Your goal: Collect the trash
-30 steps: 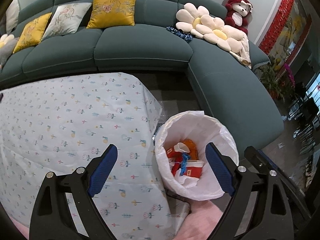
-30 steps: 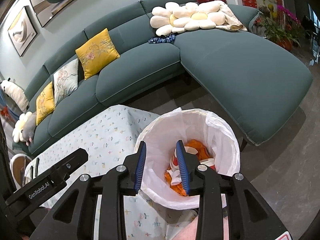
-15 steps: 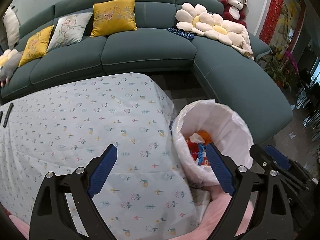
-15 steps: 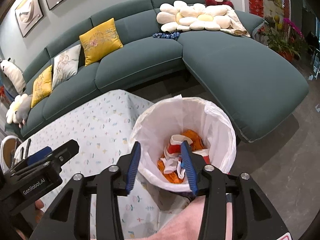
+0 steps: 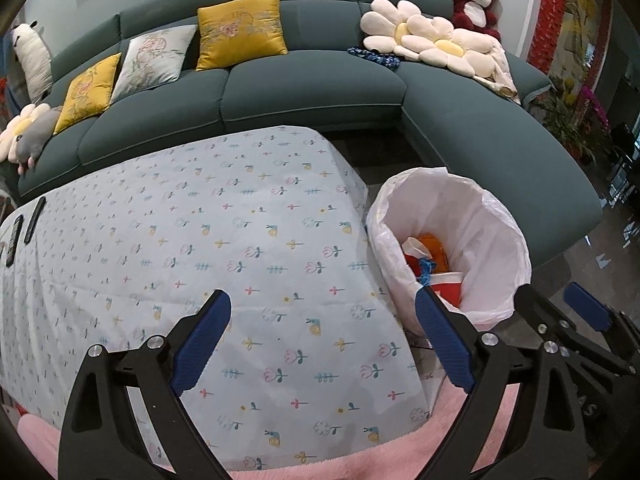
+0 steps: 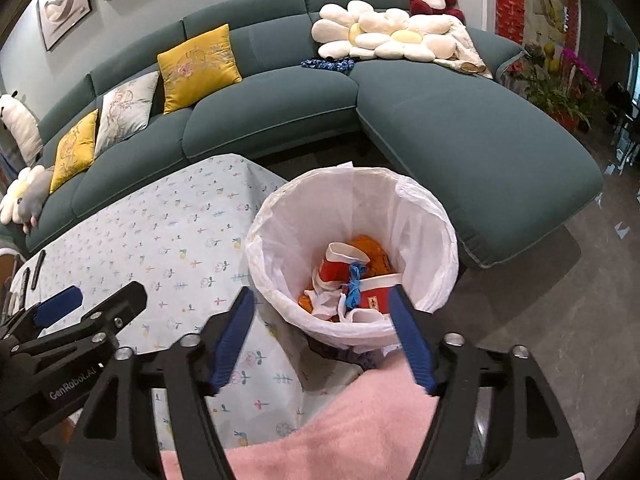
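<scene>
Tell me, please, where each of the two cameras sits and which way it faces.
Left wrist view: on the left claw, looking down over the flower-printed tablecloth; its open blue pads frame bare cloth, and the right claw shows at the right edge.
Right wrist view: on the right claw, looking down into the white-lined round trash bin; nothing is between its pads, which have just been opening. The left claw shows at the left.
Both views share the bin, tablecloth and curved green sofa.

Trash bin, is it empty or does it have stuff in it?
Not empty: the bin holds red-and-white cups and orange wrappers at its bottom.
</scene>
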The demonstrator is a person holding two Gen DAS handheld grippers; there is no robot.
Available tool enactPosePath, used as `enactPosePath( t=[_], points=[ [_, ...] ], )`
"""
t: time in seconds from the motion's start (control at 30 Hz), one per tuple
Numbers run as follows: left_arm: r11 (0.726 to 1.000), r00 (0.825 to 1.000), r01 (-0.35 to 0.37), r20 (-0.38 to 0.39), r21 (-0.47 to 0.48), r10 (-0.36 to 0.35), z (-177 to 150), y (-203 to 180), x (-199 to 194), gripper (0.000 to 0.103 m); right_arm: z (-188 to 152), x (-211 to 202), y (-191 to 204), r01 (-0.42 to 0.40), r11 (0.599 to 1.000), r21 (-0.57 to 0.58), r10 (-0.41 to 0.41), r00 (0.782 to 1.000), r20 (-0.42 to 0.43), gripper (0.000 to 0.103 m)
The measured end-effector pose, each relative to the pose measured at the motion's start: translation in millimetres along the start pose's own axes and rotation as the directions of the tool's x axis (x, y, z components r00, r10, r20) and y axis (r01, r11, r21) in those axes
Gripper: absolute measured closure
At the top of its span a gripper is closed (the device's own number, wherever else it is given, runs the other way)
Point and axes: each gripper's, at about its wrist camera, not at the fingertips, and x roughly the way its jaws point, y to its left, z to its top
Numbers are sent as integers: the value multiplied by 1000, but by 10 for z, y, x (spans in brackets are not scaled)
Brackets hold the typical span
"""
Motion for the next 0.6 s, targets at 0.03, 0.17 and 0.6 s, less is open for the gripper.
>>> enactPosePath(
  t=[0.03,0.17,0.6],
  points=[
    [1000,1000,-3,1,-2,3,-9,3,-4,14,-11,-7,-14,5,1000,3,-5,1000,4,25],
    [1000,999,-31,19,-4,31,-54,26,-43,14,-56,-30,-40,31,999,-9,-31,999,9,20],
    [998,997,-65,48,11,64,-128,-25,-117,12,-133,-124,-28,78,995,-64,-76,996,36,7]
  ],
)
